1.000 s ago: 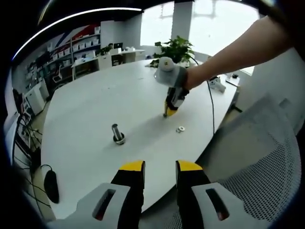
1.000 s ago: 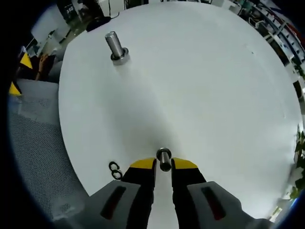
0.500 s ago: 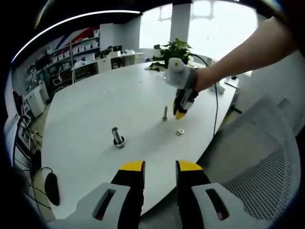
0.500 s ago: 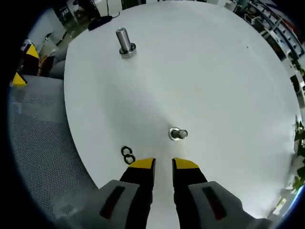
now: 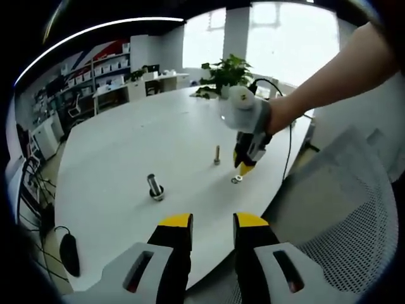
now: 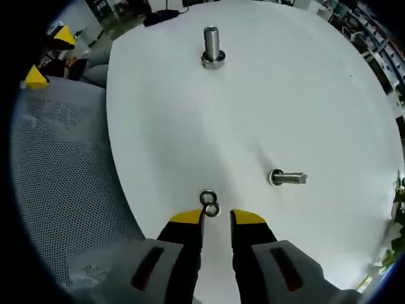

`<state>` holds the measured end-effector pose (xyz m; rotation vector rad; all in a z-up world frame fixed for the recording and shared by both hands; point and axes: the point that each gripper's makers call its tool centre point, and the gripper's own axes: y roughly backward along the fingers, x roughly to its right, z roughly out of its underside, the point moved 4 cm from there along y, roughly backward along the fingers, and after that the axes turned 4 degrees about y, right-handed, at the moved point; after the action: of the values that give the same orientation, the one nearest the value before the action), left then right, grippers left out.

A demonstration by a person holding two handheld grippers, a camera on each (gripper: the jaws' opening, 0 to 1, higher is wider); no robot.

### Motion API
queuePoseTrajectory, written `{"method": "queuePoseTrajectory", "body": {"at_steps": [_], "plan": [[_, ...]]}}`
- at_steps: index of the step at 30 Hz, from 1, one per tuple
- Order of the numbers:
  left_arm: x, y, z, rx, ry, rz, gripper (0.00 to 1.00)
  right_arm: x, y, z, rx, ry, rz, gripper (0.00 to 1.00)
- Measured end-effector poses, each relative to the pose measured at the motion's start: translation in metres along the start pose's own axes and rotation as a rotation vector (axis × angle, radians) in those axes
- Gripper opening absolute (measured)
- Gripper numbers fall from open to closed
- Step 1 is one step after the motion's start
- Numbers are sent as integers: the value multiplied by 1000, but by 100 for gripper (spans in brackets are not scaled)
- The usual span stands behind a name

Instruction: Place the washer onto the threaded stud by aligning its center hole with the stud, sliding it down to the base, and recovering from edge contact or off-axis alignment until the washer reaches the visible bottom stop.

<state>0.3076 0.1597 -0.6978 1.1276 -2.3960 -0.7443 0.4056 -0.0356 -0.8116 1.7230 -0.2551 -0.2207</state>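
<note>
Two small washers [image 6: 209, 204] lie touching each other on the white table [image 6: 285, 95], just ahead of my right gripper [image 6: 217, 218], which is open with nothing between its jaws. A thin threaded stud [image 6: 288, 178] stands to the right of them. A thicker stud on a round base [image 6: 212, 45] stands farther off. In the left gripper view the right gripper [image 5: 243, 166] hangs tip-down over the washers [image 5: 236, 180], beside the thin stud [image 5: 217, 154]; the thick stud [image 5: 154, 187] is to the left. My left gripper [image 5: 212, 223] is open, back from the table edge.
A grey mesh chair [image 6: 57, 190] sits below the table edge by the washers. A person's bare arm [image 5: 329, 76] holds the right gripper. A black mouse [image 5: 68, 253] and a cable [image 5: 281, 145] lie on the table. Shelves and a plant [image 5: 228, 66] stand beyond.
The right gripper let go of the thin stud, left it standing on the table, and moved toward the table edge, to the washers. The left gripper has stayed roughly in place.
</note>
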Motion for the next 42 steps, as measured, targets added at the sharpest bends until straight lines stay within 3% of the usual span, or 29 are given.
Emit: {"method": "queuePoseTrajectory", "body": {"at_steps": [11,26,32,38,42], "plan": [[1,0,0,6,4,4,23,-3,-14,3,-57,54,-7,20],[-2,-1,0,-1,12,-4,23,0,-17,6,-33,85,-15,16],[-4,-2,3,-21,16,-20,23,4,-16,11,-21,101,-14,15],[-7,-3,8,-51,20,-40,23,7,-16,13,-48,181,-4,15],[-10,-3,9,-65,21,-57,23,14,-15,16,-21,167,-12,15]]}}
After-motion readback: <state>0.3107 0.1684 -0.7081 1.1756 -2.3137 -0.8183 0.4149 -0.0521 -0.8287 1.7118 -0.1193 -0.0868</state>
